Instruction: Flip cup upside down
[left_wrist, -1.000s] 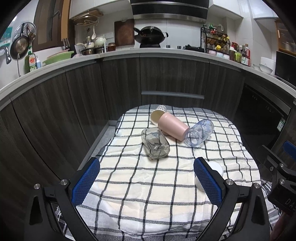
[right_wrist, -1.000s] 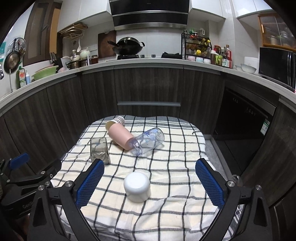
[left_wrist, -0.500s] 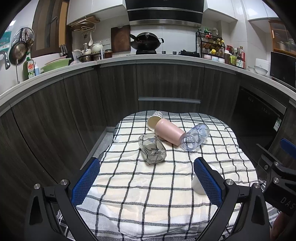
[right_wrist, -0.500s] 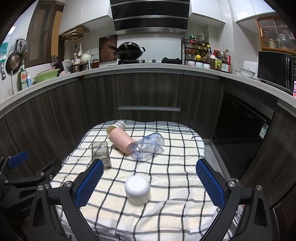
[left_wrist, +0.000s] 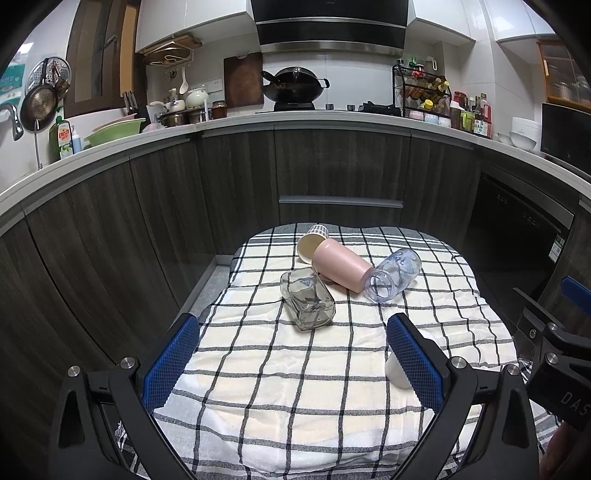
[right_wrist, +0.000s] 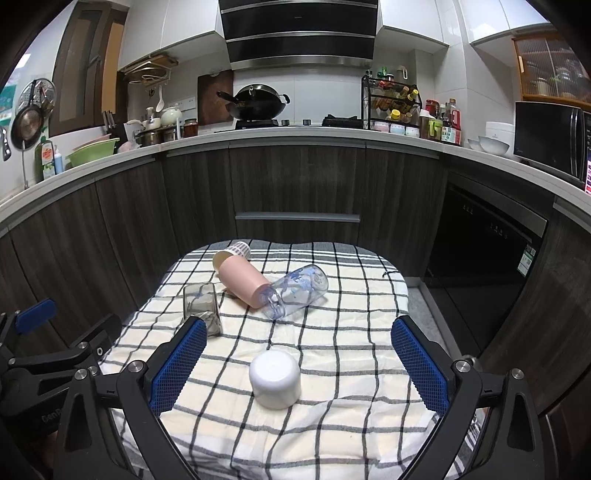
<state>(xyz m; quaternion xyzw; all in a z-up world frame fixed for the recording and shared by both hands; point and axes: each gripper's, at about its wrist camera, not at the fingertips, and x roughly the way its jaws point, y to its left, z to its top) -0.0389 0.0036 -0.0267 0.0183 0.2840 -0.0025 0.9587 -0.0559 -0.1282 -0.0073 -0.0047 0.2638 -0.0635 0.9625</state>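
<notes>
Left gripper (left_wrist: 293, 354): jaws spread wide, nothing held, blue ribbed pads (left_wrist: 170, 358) raised above the near part of the cloth. Right gripper (right_wrist: 295, 363): jaws spread wide, nothing held, blue pads (right_wrist: 419, 363) to either side of the near cloth.

White cup (right_wrist: 274, 378): mouth down, flat base up, resting on the cloth between the right gripper's fingers but touching neither; in the left wrist view partly hidden behind the left gripper's right finger (left_wrist: 397, 371).

Square clear glass jar (left_wrist: 307, 298): lying on its side, mid cloth, open mouth toward the camera; in the right wrist view just behind the tip of the left pad.

Pink tumbler (left_wrist: 341, 264): on its side, beyond the glass jar, appearing to touch it at one end.

Clear plastic bottle with blue print (left_wrist: 393, 275): on its side, mouth end against the pink tumbler's end.

Paper cup with striped wall (left_wrist: 312, 243): on its side at the far end of the pink tumbler, cream interior showing.

Black-and-white checked cloth (right_wrist: 351, 332): covering a low table, bearing all of the above.

Dark wood cabinets (right_wrist: 295, 184): behind the table, under a pale countertop. Black wok (right_wrist: 258, 101): on the hob beneath the range hood. Spice rack (right_wrist: 393, 99): right of the hob. Microwave (right_wrist: 550, 138): far right of the counter.
</notes>
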